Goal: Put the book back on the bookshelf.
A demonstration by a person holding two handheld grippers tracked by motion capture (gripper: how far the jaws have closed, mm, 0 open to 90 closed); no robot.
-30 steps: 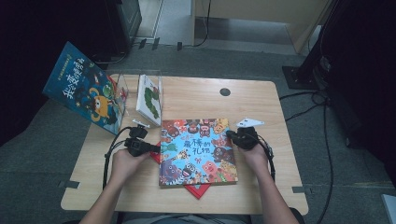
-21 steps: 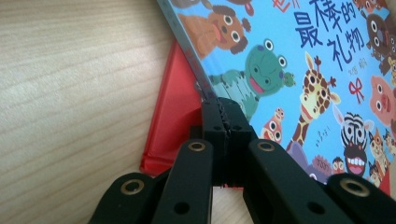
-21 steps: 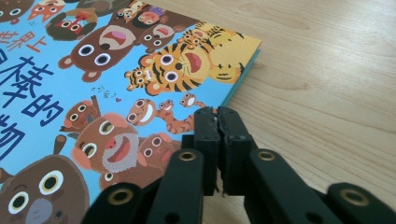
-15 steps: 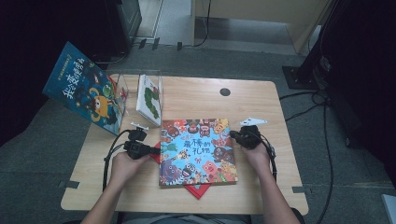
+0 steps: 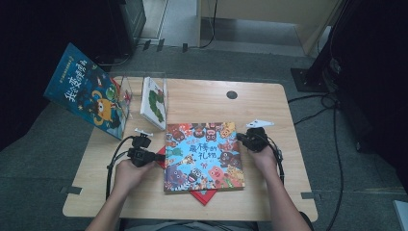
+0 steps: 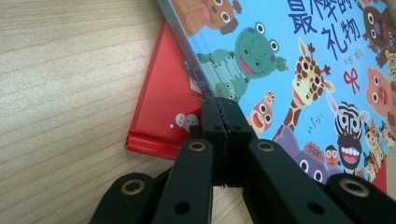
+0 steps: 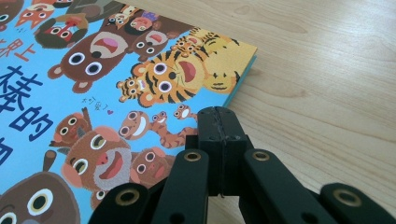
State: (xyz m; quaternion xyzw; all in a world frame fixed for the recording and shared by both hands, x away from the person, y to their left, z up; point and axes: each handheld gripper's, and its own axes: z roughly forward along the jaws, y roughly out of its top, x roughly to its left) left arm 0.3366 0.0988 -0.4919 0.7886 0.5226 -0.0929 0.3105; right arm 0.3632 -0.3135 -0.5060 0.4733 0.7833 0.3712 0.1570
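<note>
A picture book with cartoon animals on a blue cover [image 5: 202, 156] lies flat in the middle of the wooden table [image 5: 202, 103]. It rests on a red book [image 5: 204, 196] that sticks out at the front and at the left [image 6: 163, 107]. My left gripper [image 5: 156, 157] is shut at the animal book's left edge, its tips [image 6: 222, 105] over the seam between the two books [image 6: 299, 84]. My right gripper [image 5: 240, 138] is shut at the right edge, its tips [image 7: 217, 114] over the tiger corner of the cover [image 7: 116, 93]. Nothing shows between either pair of jaws.
A blue picture book [image 5: 86, 91] leans on a clear stand [image 5: 124, 91] at the table's back left. A white book with a green caterpillar [image 5: 155, 98] stands upright beside it. A black round cap [image 5: 232, 95] sits at the back. Bare wood lies right of the books.
My left gripper has drifted slightly toward the person. The right gripper and both books stay about where they were.
</note>
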